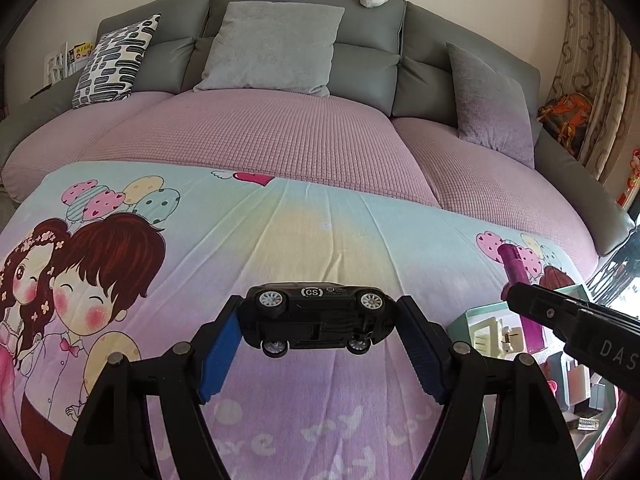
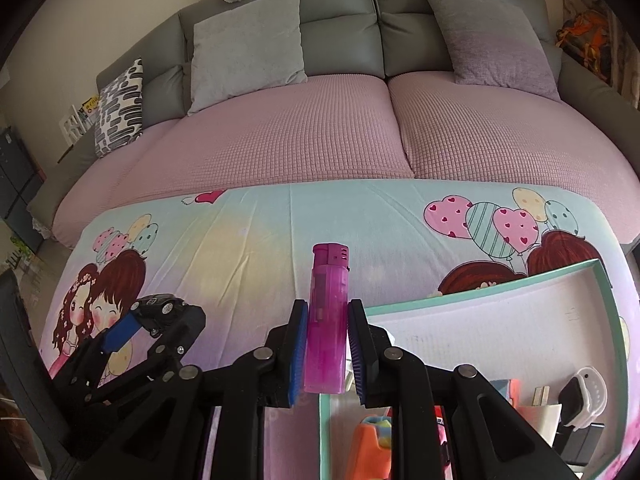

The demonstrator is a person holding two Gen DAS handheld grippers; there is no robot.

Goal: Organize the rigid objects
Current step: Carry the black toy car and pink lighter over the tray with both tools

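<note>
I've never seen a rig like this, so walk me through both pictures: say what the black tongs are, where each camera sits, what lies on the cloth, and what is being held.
There is no robot here. A person holds a pair of black tongs in each hand, and a wide-angle camera on each looks forward along the two fingers.

The left wrist view shows the left tongs gripping a black toy car by its ends, tipped on its side, wheels toward the camera. The right wrist view shows the right tongs shut on a pink lighter, upright.

Below is a cartoon-printed cloth, with a grey sofa and cushions behind. At the right sits a teal-rimmed box already holding small items, including a white wristband device.
</note>
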